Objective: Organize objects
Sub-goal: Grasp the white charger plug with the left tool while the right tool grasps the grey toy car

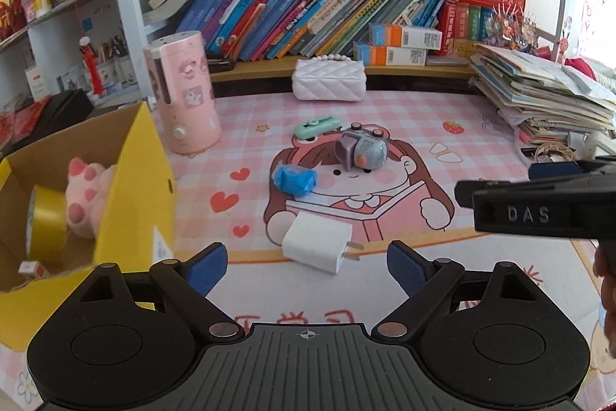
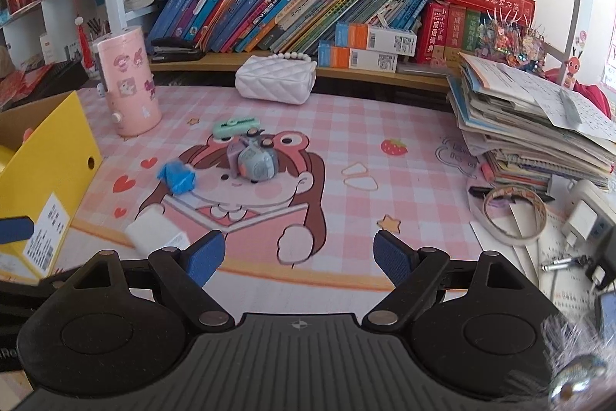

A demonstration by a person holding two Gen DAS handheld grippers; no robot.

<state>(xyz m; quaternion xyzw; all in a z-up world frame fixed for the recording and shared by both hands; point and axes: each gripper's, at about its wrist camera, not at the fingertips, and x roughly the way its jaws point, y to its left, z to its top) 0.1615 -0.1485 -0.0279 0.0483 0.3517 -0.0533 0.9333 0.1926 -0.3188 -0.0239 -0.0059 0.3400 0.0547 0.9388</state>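
Observation:
A white charger plug [image 1: 317, 247] lies on the pink mat just ahead of my open, empty left gripper [image 1: 307, 266]; it also shows in the right wrist view [image 2: 154, 232]. Farther back lie a blue crumpled wrapper [image 1: 294, 178] [image 2: 178, 176], a grey toy [image 1: 362, 150] [image 2: 255, 160] and a mint green item [image 1: 317, 126] [image 2: 235, 126]. An open yellow box [image 1: 134, 187] [image 2: 46, 180] on the left holds a pink plush paw [image 1: 86, 195] and yellow tape roll [image 1: 46, 218]. My right gripper [image 2: 298, 259] is open and empty over the mat; it shows at the right in the left wrist view [image 1: 539, 207].
A pink cylinder container [image 1: 181, 91] [image 2: 129, 83] stands at back left. A white quilted purse [image 1: 328, 79] [image 2: 275, 79] sits before the bookshelf. A stack of books and papers [image 1: 546, 95] [image 2: 531, 126] is at right, with a tape ring [image 2: 514, 214] and chargers [image 2: 583, 218] near it.

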